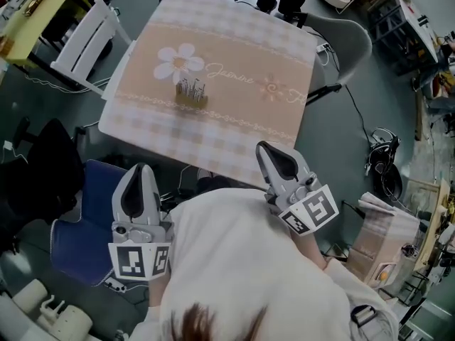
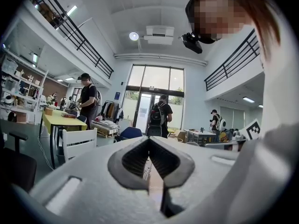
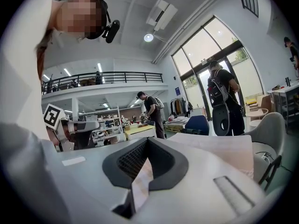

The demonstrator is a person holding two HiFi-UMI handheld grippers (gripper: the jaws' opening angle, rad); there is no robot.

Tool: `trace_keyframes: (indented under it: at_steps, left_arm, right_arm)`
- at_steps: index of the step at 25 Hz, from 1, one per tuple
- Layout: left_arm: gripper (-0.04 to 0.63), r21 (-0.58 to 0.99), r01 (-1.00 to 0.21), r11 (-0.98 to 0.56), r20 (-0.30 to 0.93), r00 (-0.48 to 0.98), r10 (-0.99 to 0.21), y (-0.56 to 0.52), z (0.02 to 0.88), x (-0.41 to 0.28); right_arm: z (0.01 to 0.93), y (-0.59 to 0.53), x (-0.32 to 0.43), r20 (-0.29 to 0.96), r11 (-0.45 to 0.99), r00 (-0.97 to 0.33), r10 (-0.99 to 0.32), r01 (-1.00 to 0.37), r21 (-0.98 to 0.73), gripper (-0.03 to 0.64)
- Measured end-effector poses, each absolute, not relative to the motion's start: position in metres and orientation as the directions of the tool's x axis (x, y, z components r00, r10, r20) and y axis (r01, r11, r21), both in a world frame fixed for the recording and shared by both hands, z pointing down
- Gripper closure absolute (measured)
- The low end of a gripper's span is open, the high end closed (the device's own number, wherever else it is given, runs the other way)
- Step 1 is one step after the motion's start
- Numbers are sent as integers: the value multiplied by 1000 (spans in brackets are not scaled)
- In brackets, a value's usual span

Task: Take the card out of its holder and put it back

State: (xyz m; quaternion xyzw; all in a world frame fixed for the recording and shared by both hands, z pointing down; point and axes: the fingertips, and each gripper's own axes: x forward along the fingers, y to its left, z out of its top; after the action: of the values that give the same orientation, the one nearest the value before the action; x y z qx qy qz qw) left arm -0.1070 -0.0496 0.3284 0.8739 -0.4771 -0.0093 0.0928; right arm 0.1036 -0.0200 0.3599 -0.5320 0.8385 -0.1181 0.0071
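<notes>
The head view is dim and grey-toned under soft, even light. The pale cloth-covered worktop (image 1: pixel 142 130) stands out against the dark floor (image 1: pixel 341 141), with barely any shadows. Both gripper views are round fisheye pictures with black corners, and the balcony railings (image 2: pixel 84 41) bow near the edges. Tall windows (image 2: pixel 154 85) let in daylight that glares white, and a round ceiling lamp (image 2: pixel 134 36) glows. The left claw (image 2: pixel 149 139) and right claw (image 3: pixel 147 141), close to the lens, look soft and smeared, while the room behind them is sharp.
</notes>
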Motion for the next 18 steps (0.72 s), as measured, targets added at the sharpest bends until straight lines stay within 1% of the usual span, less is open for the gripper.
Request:
trace_keyframes:
  at_steps: [10,18]
  left_arm:
    - [595,179,-823,-540,68,557,-828,-51,330,-101]
    - [595,183,-810,-557,57,574,-817,-53,330,-93]
  right_arm:
    - [364,-18,101,130,416,-443,-887,-889,-191,614]
    - [363,-18,108,133,402,-426,-895,-899,-173,614]
